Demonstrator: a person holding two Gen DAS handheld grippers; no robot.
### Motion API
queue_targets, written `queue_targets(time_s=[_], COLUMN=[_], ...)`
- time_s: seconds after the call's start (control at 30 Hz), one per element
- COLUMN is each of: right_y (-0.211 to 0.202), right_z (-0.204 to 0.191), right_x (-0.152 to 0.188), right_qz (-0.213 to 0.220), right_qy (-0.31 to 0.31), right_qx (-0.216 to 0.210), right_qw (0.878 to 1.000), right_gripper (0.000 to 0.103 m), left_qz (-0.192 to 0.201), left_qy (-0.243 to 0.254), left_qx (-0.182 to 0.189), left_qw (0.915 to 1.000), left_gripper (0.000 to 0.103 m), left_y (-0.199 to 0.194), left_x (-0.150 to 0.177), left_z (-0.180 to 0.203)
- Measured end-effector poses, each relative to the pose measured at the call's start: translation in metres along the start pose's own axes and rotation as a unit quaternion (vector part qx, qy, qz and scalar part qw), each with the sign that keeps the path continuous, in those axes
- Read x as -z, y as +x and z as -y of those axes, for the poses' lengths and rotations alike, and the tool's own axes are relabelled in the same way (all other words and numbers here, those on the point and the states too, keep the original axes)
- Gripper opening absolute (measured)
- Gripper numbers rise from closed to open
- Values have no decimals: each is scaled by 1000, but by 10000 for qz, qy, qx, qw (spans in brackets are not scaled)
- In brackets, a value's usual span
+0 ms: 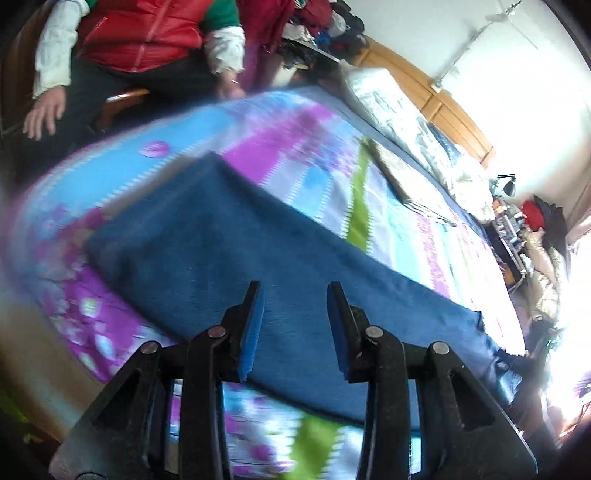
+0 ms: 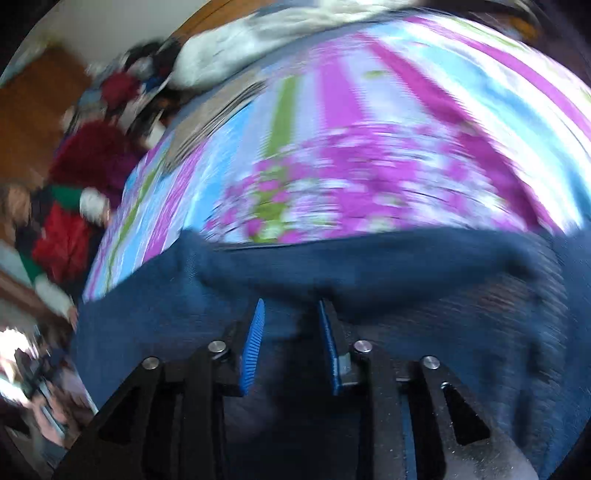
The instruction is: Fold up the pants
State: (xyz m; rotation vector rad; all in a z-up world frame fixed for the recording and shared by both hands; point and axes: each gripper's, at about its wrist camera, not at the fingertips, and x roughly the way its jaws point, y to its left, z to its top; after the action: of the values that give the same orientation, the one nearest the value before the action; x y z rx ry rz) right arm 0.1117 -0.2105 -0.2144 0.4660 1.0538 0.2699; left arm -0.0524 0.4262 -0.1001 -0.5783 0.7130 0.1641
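Note:
Dark blue pants (image 1: 221,236) lie flat as a long folded strip on a bed with a purple, blue and green patterned sheet (image 1: 303,147). My left gripper (image 1: 293,291) hovers over the pants' near part, open, nothing between its blue pads. In the right wrist view the pants (image 2: 443,295) fill the lower frame, with a raised fold edge just ahead of the fingers. My right gripper (image 2: 290,308) is open above the cloth, and the view is motion-blurred.
A person in a red vest (image 1: 147,33) with white sleeves sits at the bed's far side. A pale quilt (image 1: 399,110) lies along the wooden headboard (image 1: 443,107). Cluttered clothes and a shelf (image 1: 524,229) stand at the right.

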Motion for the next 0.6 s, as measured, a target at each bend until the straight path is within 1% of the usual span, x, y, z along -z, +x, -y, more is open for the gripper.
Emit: queue_targets(time_s=[0.07,0.1,0.13,0.2,0.23,0.27,0.33,0.4,0.43,0.47,0.5,0.53,0.6], right_y=[-26,-35,-46,-56,-62,-65,-82,-93,-95,-92,-84,-76,-69], right_z=[46,60,78,88,87,78,66,57,55,61,69,79,108], right_x=[8,13,20,27,29,30,21,13,9,3,-1,-1,8], right_qz=[223,288,347,306,273,288,552,793,880,889,792,644,580], right_qy=[580,748,951,1009,952,922,693,389,287,260,262,264,756], right_qx=[127,149,98,90,224,208,-44,-107,-41,153,422,568,177], right_qw=[9980,9967,9948,9944,9948,9951,9961,9960,9957,9956,9956,9960,9953], right_gripper=[16,14,7,8,14,19,37,40,43,43,40,21,0], left_qz=[0,-14,-46,-81,-93,-97,-80,-83,-90,-98,-111,-115,-108], left_qy=[-15,4,50,167,232,295,419,495,535,572,618,642,667], left_qx=[128,155,182,216,243,269,329,358,363,362,363,358,378], left_qw=[9999,9999,9998,9996,9994,9992,9985,9981,9979,9977,9974,9972,9970], left_gripper=[36,36,36,36,36,36,37,37,38,38,38,38,38], left_y=[3,4,6,8,8,7,3,2,2,2,3,3,2], left_x=[-1,-1,-1,0,0,0,1,1,2,3,3,4,6], left_z=[16,21,29,44,52,60,75,86,91,95,101,105,110])
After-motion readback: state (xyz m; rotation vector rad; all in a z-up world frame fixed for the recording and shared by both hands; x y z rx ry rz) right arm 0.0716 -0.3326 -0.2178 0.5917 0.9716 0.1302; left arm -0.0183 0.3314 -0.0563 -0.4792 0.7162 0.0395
